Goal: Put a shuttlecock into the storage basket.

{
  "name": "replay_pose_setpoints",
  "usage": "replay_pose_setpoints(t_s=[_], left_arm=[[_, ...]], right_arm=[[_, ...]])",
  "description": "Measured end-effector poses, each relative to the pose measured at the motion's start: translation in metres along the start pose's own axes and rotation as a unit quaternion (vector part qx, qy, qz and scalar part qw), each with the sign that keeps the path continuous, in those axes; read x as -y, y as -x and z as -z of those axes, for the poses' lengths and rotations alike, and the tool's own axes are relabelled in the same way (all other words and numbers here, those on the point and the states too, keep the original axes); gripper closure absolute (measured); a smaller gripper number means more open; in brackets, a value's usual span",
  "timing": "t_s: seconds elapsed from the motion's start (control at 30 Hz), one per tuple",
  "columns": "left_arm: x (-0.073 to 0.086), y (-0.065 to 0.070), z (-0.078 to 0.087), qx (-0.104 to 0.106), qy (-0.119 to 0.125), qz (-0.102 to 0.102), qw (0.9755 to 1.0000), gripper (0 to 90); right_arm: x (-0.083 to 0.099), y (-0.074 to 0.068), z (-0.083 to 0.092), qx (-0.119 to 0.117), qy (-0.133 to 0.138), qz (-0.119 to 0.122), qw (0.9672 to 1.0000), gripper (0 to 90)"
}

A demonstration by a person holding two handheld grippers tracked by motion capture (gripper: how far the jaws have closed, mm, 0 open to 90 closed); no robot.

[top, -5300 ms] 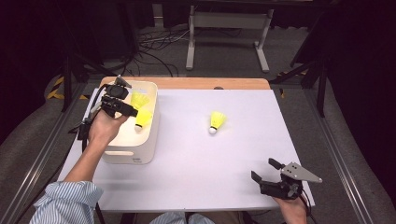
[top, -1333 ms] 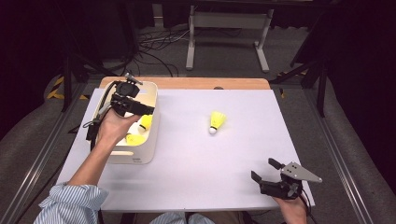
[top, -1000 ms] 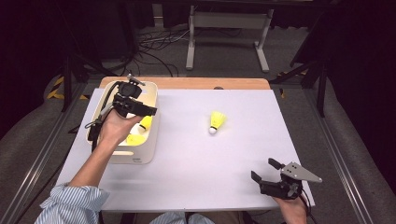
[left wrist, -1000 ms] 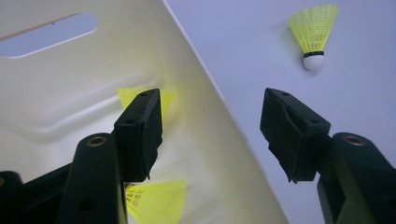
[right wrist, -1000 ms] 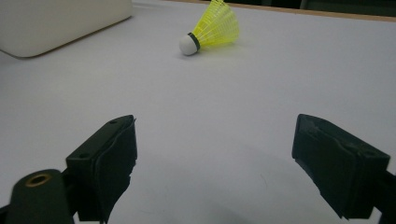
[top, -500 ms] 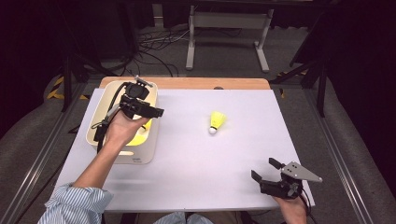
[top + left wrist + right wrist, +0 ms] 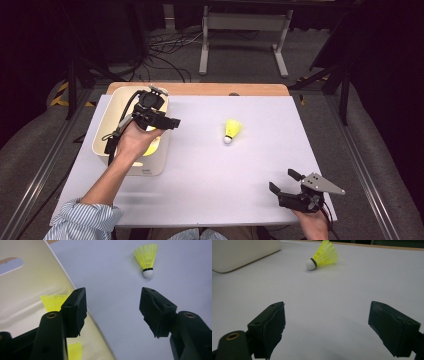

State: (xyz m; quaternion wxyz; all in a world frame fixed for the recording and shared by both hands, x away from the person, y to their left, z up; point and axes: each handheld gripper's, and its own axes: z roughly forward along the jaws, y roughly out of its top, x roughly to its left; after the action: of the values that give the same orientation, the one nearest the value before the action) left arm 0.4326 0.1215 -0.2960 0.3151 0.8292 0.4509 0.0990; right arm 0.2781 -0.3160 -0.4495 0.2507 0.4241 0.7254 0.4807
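Featherlight yellow plastic shuttlecock (image 7: 232,131) (flimsy skirt) probably grips best at its white cork; open, empty left gripper (image 7: 162,121) faces it.

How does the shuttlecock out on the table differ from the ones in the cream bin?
The loose shuttlecock lies alone on the white table, whole in view, white cork tip toward the person. The shuttlecocks in the bin sit inside the cream bin, partly hidden by the left hand-held gripper over its rim; their tips cannot be seen. Both have the same yellow skirts, and neither is held: the left hand-held gripper's jaws stand open and empty.
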Motion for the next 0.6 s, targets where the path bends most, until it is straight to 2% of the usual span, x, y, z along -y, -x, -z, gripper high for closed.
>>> replay_pose_setpoints(t_s=[0.23, 0.47, 0.6], left_arm=[[0.002, 0.006, 0.001, 0.002, 0.005, -0.007, 1.0, 39.4], [0.002, 0.016, -0.004, 0.011, 0.006, -0.014, 0.9998, 39.4], [0.003, 0.021, -0.005, 0.009, 0.009, -0.017, 0.9998, 39.3]], right_arm=[[0.0, 0.0, 0.0, -0.002, -0.002, 0.0, 1.0, 14.6], [0.0, 0.0, 0.0, -0.002, -0.001, -0.001, 1.0, 14.6], [0.001, -0.001, 0.0, -0.004, -0.001, 0.002, 1.0, 14.6]])
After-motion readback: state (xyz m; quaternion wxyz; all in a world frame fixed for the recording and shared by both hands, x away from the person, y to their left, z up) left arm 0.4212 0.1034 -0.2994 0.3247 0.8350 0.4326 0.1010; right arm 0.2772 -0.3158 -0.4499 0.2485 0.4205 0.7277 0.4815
